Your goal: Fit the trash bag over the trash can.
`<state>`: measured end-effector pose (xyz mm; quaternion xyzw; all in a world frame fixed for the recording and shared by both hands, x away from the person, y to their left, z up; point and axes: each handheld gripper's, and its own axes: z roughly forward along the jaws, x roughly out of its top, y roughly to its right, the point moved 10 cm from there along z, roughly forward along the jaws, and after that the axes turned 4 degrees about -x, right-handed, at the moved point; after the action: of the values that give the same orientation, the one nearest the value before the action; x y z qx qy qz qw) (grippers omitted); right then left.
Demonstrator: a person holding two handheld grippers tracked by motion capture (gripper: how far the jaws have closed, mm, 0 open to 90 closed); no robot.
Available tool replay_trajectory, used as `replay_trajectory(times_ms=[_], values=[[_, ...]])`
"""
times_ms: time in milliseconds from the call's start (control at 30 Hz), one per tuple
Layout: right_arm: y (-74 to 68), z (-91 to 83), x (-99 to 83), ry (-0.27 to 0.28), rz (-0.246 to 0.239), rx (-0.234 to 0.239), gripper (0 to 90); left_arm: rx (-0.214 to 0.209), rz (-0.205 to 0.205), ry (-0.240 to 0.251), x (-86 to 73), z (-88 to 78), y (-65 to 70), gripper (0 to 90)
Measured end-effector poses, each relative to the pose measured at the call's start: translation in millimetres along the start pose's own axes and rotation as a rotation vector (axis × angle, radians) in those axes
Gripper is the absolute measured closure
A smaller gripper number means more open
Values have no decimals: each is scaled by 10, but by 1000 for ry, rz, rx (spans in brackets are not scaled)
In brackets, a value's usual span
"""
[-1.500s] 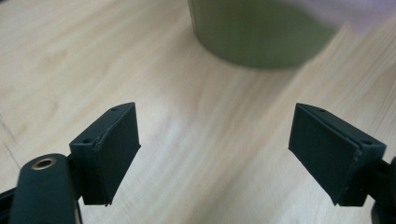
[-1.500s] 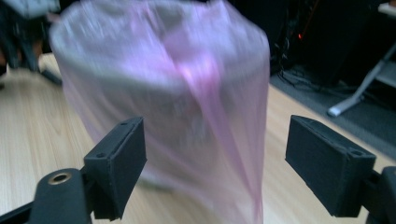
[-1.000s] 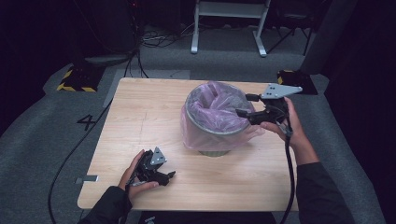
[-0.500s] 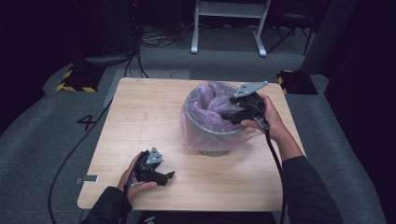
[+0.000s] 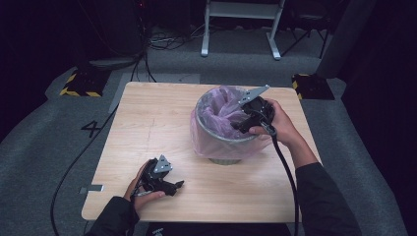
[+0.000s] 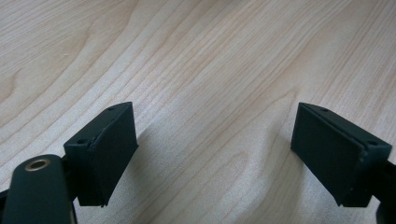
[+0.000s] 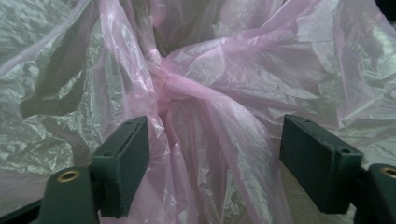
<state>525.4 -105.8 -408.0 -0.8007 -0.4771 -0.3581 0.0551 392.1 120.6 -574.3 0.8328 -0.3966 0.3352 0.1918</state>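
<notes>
A grey metal bin [image 5: 222,144] lined with a thin pink plastic bag [image 5: 221,103] stands right of centre on the wooden table [image 5: 147,113]. My right gripper [image 5: 237,128] reaches over the bin's right rim, pointing down into the bag. In the right gripper view its jaws [image 7: 215,135] have just been opening. They stand open around a gathered, knotted fold of the bag [image 7: 187,88], and the pads do not press on it. My left gripper [image 5: 176,187] rests on the table near the front left. It is open over bare wood [image 6: 212,121].
The bag hangs over the bin's outside wall [image 5: 201,140]. The right gripper's cable [image 5: 285,172] trails back along the forearm. On the floor are yellow-black striped blocks [image 5: 78,83] [image 5: 310,86], loose cables [image 5: 162,42] and a white frame [image 5: 241,29] beyond the table's far edge.
The right gripper has moved left from beside the bin to over its rim and dipped toward the bag. The left gripper has stayed put.
</notes>
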Motion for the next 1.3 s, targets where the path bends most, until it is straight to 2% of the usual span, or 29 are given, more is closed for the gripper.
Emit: replay_trajectory(times_ms=[67,100,233,333,467,633,733,867,967,1033,1167,1300], values=[[21,0,4,-4,-4,-33,189,0,0,1,0,0,0,139],[24,-9,16,15,-1,-39,191,0,1,1,1,0,0,140],[35,-46,35,68,31,-27,187,0,2,1,1,0,0,141],[40,-121,60,137,61,-20,195,0,2,1,1,0,0,141],[56,-291,72,218,71,-38,178,0,1,0,0,0,1,141],[46,-584,21,304,76,-66,180,0,2,1,1,0,0,141],[28,-712,-71,325,75,-74,184,-1,2,1,1,0,0,141],[-31,-851,-245,330,69,-81,186,-3,4,-1,2,2,3,141],[-66,-917,-417,316,55,-111,185,-3,4,-2,3,3,4,141],[-102,-932,-509,309,54,-106,185,-3,4,-2,3,3,4,141],[-156,-921,-740,274,36,-134,182,-4,4,-2,3,4,4,140],[-216,-864,-1004,245,46,-143,184,-4,4,-2,3,4,4,140]])
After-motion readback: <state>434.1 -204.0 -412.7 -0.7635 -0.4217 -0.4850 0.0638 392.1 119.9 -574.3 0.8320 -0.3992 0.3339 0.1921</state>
